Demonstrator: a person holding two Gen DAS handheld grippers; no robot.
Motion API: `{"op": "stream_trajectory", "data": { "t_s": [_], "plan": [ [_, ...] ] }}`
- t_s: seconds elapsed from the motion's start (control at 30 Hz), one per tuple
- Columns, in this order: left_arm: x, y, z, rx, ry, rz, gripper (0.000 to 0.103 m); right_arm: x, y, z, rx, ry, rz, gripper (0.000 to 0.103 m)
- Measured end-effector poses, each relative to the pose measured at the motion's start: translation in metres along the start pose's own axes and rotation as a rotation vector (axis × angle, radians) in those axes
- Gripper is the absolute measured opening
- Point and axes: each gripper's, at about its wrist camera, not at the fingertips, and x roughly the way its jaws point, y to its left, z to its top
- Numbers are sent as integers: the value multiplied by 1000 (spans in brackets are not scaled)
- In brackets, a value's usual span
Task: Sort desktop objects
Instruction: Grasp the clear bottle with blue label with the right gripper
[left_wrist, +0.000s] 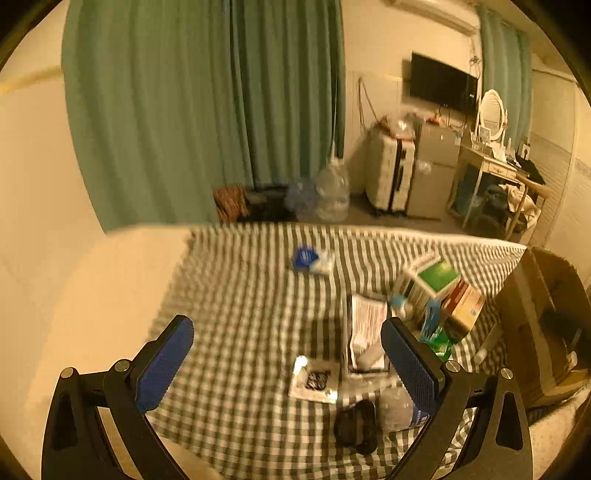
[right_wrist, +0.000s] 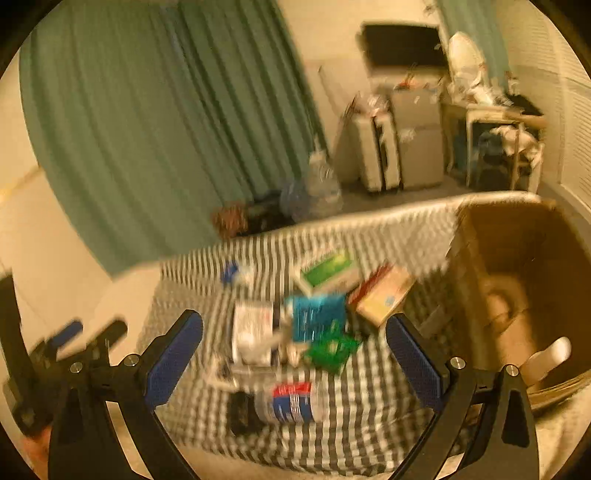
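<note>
Both claws stand wide apart and empty: the left gripper (left_wrist: 286, 354) and the right gripper (right_wrist: 295, 349) hover over a heap of small goods on the checked cloth (left_wrist: 240, 295), just left of the open cardboard box (right_wrist: 517, 258), which seems the likely sorting bin. The heap holds, as far as the blur allows, one green-and-white carton (right_wrist: 327, 267), one tan-and-red carton (right_wrist: 384, 295), one blue packet (right_wrist: 317, 317), one crumpled green wrapper (right_wrist: 332, 349), one white printed package (right_wrist: 253, 328) and one plastic bottle with a red-and-blue label (right_wrist: 291, 402), lying on its side nearest the grippers. One blue-and-white pouch (left_wrist: 310, 260) lies apart, farther from the box. The cartons look light and stiff, best pinched across their narrow faces. The bottle looks smooth and apt to roll, so grip it mid-body. The wrapper is soft and will crumple.
</note>
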Motion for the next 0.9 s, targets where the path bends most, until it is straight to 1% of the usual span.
{"op": "stream_trajectory", "data": {
  "t_s": [0.07, 0.1, 0.17, 0.23, 0.3, 0.37, 0.4, 0.43, 0.47, 0.5, 0.57, 0.6, 0.63, 0.67, 0.7, 0.8, 0.9],
  "plan": [
    [29, 1, -7, -17, 50, -19, 103, 22, 9, -13, -75, 58, 12, 100],
    [42, -1, -9, -17, 71, -27, 103, 28, 11, -16, -85, 73, 20, 100],
    [69, -4, -18, -43, 125, -86, 103, 42, 12, -24, -71, 98, 36, 100],
    [84, -6, -23, -60, 147, -118, 103, 56, 10, -31, -61, 121, 15, 100],
    [100, -16, -27, -31, 175, -112, 103, 75, 6, -41, -35, 166, 9, 100],
    [111, -24, -30, -9, 199, -125, 103, 94, 3, -51, 11, 240, 21, 100],
    [117, -29, -32, 7, 213, -133, 103, 104, 2, -57, 32, 270, 35, 100],
    [121, -31, -34, 20, 227, -133, 103, 113, 2, -61, 50, 295, 67, 100],
    [127, -35, -36, 35, 249, -132, 103, 122, 2, -64, 47, 324, 72, 100],
    [137, -39, -41, 52, 284, -131, 103, 129, 3, -66, 39, 345, 57, 100],
    [156, -43, -53, 71, 356, -115, 103, 147, 7, -77, 20, 432, 26, 100],
    [169, -43, -61, 77, 404, -106, 103, 155, 11, -84, -6, 476, 26, 100],
    [179, -42, -67, 74, 451, -101, 103, 165, 15, -95, -45, 529, 7, 100],
    [189, -42, -73, 67, 497, -98, 98, 173, 18, -104, -72, 568, -26, 100],
    [194, -41, -76, 60, 519, -101, 95, 174, 17, -106, -69, 568, -33, 98],
    [186, -40, -72, 56, 482, -100, 95, 168, 11, -101, -27, 531, -11, 98],
    [178, -41, -68, 53, 445, -101, 94, 167, 9, -103, -19, 528, -6, 97]
  ]
}}
